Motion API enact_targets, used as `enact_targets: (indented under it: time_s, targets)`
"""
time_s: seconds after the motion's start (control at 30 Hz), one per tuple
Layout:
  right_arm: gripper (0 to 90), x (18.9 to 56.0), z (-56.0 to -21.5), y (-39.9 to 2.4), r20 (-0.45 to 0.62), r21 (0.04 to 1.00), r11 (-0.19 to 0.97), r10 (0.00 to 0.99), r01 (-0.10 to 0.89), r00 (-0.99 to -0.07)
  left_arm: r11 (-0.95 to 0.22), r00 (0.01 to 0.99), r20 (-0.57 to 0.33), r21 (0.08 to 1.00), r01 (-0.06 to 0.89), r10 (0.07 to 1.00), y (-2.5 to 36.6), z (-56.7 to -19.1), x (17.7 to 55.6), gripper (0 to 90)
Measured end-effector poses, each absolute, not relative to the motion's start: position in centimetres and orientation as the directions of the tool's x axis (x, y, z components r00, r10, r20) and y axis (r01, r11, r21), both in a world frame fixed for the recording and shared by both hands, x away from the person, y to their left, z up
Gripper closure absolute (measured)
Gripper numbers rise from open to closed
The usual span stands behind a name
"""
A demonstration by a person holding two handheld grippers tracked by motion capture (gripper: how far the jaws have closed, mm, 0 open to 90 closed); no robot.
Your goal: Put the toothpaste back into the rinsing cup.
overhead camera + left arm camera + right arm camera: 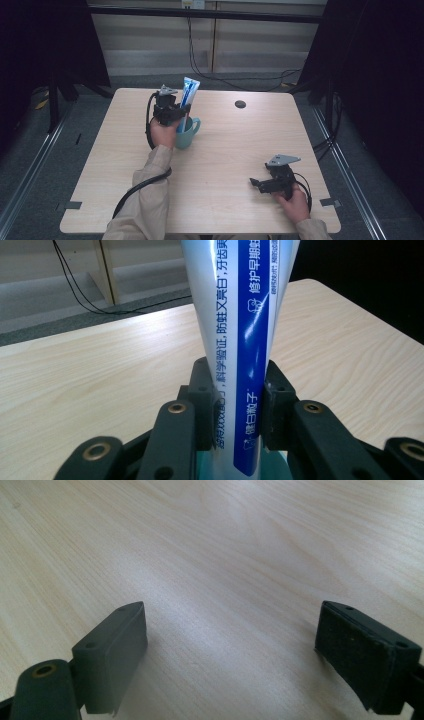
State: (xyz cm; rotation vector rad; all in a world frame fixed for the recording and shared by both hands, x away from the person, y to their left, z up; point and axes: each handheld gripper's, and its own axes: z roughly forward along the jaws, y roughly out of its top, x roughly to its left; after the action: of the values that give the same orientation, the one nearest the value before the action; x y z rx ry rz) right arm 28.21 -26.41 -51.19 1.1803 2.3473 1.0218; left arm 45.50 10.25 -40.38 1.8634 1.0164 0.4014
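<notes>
We see the toothpaste tube (190, 91) standing upright in the teal mug (189, 134) near the tabletop's (230, 150) far left, our left tongs (239, 407) clenched on its lower part. Our right tongs (232, 655) gape released over bare wood, well apart.

Bright counter, dark surroundings

In the high view the pale counter (220, 150) is evenly lit from above, while both sides fall into near-black and the picture stays soft and slightly grainy. Short, faint shadows lie under the left hand-held gripper (170, 111) and the right hand-held gripper (260, 183). In the left gripper view the toothpaste tube (245, 340) carries a mild sheen, its print sharp, the far floor blurred. In the right gripper view the near jaws are out of focus, casting soft shadows on the wood, with a pale glare patch farther off.
</notes>
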Motion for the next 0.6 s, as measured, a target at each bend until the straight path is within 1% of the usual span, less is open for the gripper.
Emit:
enact_targets:
  time_s: [0.13,0.27,0.6]
  targets:
    - [12.7,28.2,-51.2,-26.4,0.031,0.721,0.403,0.794,0.564,-0.607,-0.205,0.594,-0.150,0.848,0.488,0.790,10.3,-40.7,45.3,72.6]
    - [12.7,28.2,-51.2,-26.4,0.032,0.721,0.403,0.794,0.564,-0.607,-0.222,0.591,-0.138,0.841,0.494,0.795,10.4,-41.0,45.1,72.6]
    - [12.7,28.2,-51.2,-26.4,0.031,0.721,0.403,0.794,0.563,-0.608,-0.226,0.584,-0.139,0.831,0.508,0.800,10.8,-41.6,44.9,72.3]
